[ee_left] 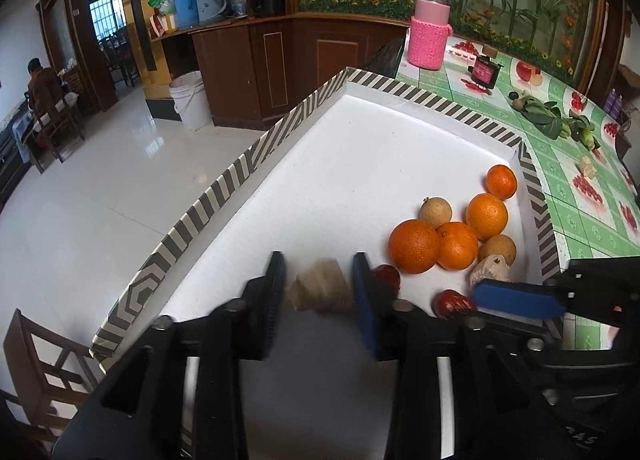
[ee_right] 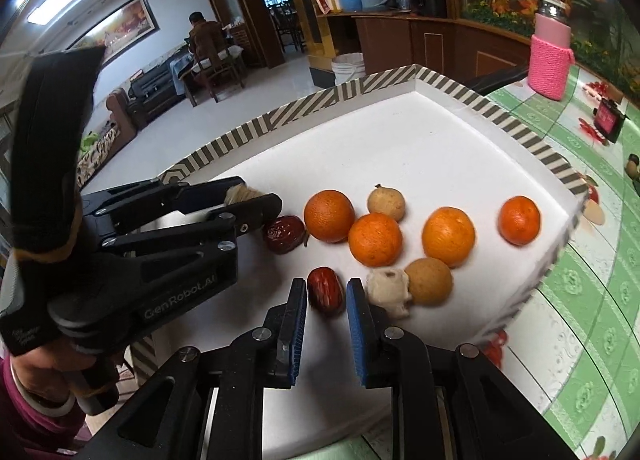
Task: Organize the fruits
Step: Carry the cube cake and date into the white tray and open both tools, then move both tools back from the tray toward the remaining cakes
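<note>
Fruit sits on the white tray (ee_right: 400,148): a red date (ee_right: 325,289) lies lengthwise just ahead of the right tool (ee_right: 326,324), low centre, jaws open around it. The left tool (ee_left: 318,288) grips a pale chunk (ee_left: 320,292).

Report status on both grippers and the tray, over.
Left gripper straddles a pale chunk, contact unclear. Right gripper open around a red date. Oranges clustered on tray; second pale chunk crowds the date.

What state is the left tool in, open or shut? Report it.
Shut on the pale chunk: the left tool has a finger on each side, and the right wrist view shows it pinched.
</note>
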### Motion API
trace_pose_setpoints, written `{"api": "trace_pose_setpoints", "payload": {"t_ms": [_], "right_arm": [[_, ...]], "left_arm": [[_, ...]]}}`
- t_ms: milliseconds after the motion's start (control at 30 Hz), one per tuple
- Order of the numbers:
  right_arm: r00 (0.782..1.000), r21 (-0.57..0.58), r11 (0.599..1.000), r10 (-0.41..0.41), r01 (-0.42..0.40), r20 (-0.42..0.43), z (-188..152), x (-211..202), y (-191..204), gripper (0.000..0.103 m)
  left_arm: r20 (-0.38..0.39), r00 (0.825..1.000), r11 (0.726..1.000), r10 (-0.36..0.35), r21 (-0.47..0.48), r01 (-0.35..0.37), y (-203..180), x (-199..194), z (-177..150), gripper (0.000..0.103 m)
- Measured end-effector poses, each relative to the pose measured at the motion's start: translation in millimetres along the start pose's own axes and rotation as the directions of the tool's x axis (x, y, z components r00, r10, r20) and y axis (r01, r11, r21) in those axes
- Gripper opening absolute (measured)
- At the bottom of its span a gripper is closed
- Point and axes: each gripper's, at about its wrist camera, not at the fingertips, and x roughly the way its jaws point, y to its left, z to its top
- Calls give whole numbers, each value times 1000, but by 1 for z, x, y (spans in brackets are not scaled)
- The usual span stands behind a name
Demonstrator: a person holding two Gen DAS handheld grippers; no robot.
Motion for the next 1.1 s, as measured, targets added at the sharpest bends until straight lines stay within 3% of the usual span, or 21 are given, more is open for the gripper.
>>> {"api": "trace_pose_setpoints", "payload": {"t_ms": [133, 400, 500, 900, 1100], "right_arm": [[999, 25, 999, 39, -40, 36, -5, -18, -6, 20], [993, 108, 994, 12, -25, 117, -15, -56, -36, 20], [990, 145, 989, -22, 2, 139, -20, -69, -49, 21], [971, 301, 945, -180, 126, 160, -59, -116, -122, 25], [950, 396, 894, -281, 208, 135, -85, -137, -178, 27]], "left_arm": [[19, 1000, 1000, 12, -25, -12, 4, -7, 2, 45], [95, 995, 1000, 24, -7, -23, -15, -34, 11, 46], [115, 993, 1000, 0, 10, -1, -32, -39, 14, 53], [116, 981, 982, -154, 127, 139, -130, -45, 32, 53], [79, 972, 962, -220, 183, 203, -185, -31, 39, 53]]}}
